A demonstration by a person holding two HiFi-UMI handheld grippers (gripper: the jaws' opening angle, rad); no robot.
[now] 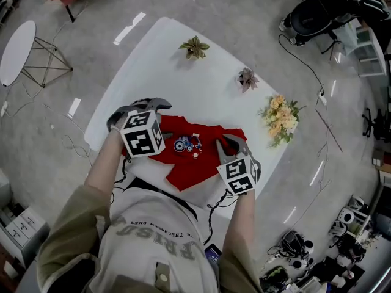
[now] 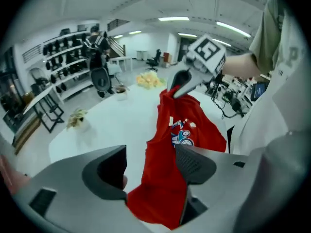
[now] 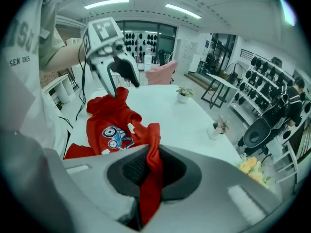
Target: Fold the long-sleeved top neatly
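Observation:
A red long-sleeved top (image 1: 198,160) with a blue car print lies bunched on the white table (image 1: 177,72), just in front of the person. My right gripper (image 1: 227,144) is shut on a fold of the top's edge; in the right gripper view the red cloth (image 3: 109,118) runs up into the closed jaws (image 3: 150,166). My left gripper (image 1: 142,110) stands over the top's left side. In the left gripper view its jaws are wide apart (image 2: 150,166), and the red cloth (image 2: 170,140) hangs between them, resting against the right pad (image 2: 195,164).
Two small potted plants (image 1: 194,46) (image 1: 247,78) and a yellow flower bunch (image 1: 281,119) stand along the table's far side. Cables hang at the near edge. A round side table (image 1: 17,50) and shelves stand on the floor around.

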